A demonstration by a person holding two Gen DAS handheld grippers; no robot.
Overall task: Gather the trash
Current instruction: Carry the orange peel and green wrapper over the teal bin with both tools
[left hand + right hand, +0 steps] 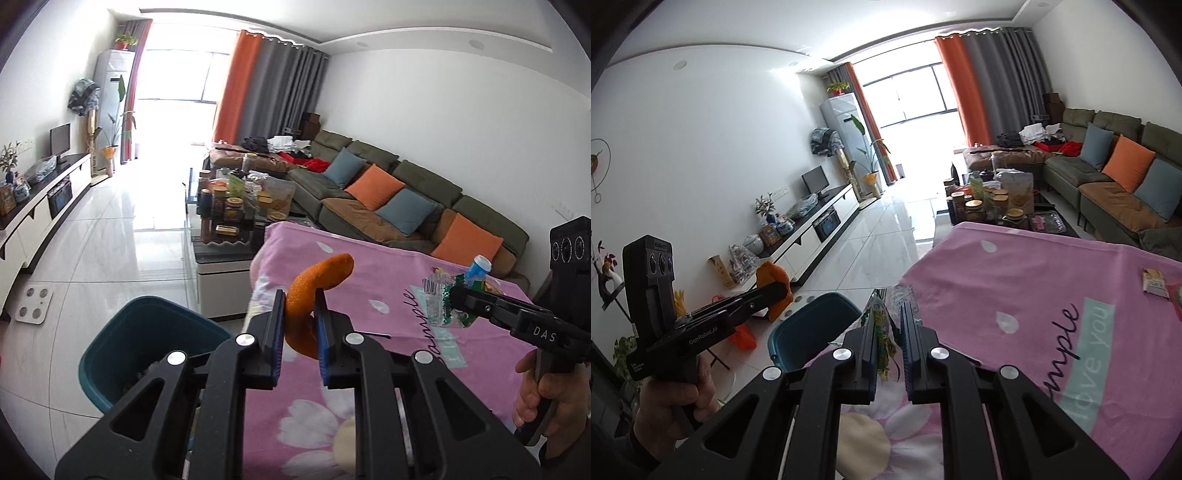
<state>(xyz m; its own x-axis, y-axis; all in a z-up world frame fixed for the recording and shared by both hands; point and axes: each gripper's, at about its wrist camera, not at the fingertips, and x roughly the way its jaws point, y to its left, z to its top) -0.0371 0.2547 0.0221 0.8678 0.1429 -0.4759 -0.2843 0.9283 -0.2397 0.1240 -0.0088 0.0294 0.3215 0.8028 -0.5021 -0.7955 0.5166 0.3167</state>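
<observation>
My left gripper [300, 317] is shut on a curved piece of orange peel [317, 284] and holds it in the air above the left edge of the pink-clothed table [369, 369]. The peel also shows in the right wrist view [772, 277]. My right gripper [889, 325] is shut on a crumpled clear plastic bottle with a green label [881, 332]; in the left wrist view the bottle [439, 299] shows a blue cap. A teal trash bin [147, 339] stands on the floor left of the table, below and left of both grippers; it also shows in the right wrist view [812, 328].
A snack wrapper [1154, 282] and a red wrapper beside it lie at the table's right edge. A coffee table crowded with jars [236, 206] stands behind, a long sofa [406, 206] to the right, a TV cabinet [37, 210] along the left wall.
</observation>
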